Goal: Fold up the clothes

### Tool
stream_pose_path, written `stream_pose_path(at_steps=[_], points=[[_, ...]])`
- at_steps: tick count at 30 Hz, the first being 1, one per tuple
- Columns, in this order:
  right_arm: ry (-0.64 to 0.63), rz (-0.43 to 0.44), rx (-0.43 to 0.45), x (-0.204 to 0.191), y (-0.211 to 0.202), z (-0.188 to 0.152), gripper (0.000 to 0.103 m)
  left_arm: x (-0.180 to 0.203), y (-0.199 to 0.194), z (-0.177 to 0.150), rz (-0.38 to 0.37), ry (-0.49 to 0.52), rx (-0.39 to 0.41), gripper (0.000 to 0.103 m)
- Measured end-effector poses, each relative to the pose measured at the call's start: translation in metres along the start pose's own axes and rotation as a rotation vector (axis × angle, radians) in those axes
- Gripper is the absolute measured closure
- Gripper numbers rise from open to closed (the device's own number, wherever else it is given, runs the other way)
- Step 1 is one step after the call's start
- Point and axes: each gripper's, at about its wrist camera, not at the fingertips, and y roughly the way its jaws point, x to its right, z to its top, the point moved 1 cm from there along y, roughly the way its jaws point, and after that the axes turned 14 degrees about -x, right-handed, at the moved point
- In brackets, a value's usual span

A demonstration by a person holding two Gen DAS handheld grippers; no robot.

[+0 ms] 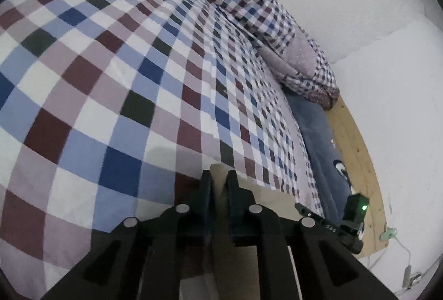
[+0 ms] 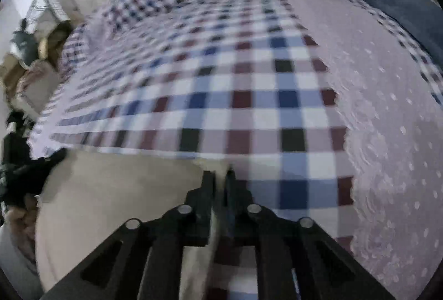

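Both tools pinch a beige garment's edge: the left tool (image 1: 218,178) and the right tool (image 2: 220,176). Pale cloth (image 2: 116,189) lies on a checked bed cover (image 1: 110,64).

Left tool (image 1: 219,178) and right tool (image 2: 220,176) angle downward, jaws nearly closed.

Soft, even, fairly dim indoor light, perhaps from overhead. Both fisheye views bend strongly toward dark vignetted corners. The right wrist view is motion-blurred; the left stays sharper.
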Motion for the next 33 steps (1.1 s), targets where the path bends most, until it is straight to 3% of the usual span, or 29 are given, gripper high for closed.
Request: stream_pose_path(at_steps=[2, 4, 7, 11, 13, 16, 19, 21, 26, 33], points=[[0.074, 0.052, 0.03, 0.014, -0.008, -0.005, 0.076, -0.004, -0.001, 0.002, -0.042, -0.013, -0.016, 0.076], [0.136, 0.115, 0.058, 0.026, -0.016, -0.01, 0.054, -0.004, -0.002, 0.002, -0.071, -0.007, -0.029, 0.067], [0.157, 0.259, 0.062, 0.033, -0.019, -0.018, 0.049, 0.004, -0.002, 0.001, -0.098, 0.033, -0.05, 0.052], [0.113, 0.344, 0.009, 0.023, -0.008, -0.021, 0.048, 0.016, 0.008, 0.004, -0.04, 0.075, -0.098, 0.049], [0.071, 0.321, -0.042, 0.011, 0.008, -0.019, 0.048, 0.02, 0.013, 0.005, 0.0, 0.08, -0.111, 0.049], [0.049, 0.252, -0.034, 0.006, 0.013, -0.016, 0.049, 0.022, 0.013, 0.006, 0.04, 0.085, -0.13, 0.049], [0.157, 0.013, 0.082, 0.015, -0.01, -0.022, 0.048, 0.023, 0.005, 0.004, 0.07, 0.084, -0.122, 0.039], [0.201, -0.039, 0.13, 0.015, -0.023, -0.029, 0.048, 0.022, -0.001, 0.003, 0.051, 0.073, -0.119, 0.033], [0.219, -0.032, 0.216, -0.01, -0.063, -0.074, 0.047, 0.016, -0.018, -0.005, -0.029, 0.048, -0.14, 0.026], [0.183, 0.034, 0.279, -0.054, -0.098, -0.14, 0.044, 0.033, -0.008, -0.008, 0.019, 0.108, -0.251, 0.017]])
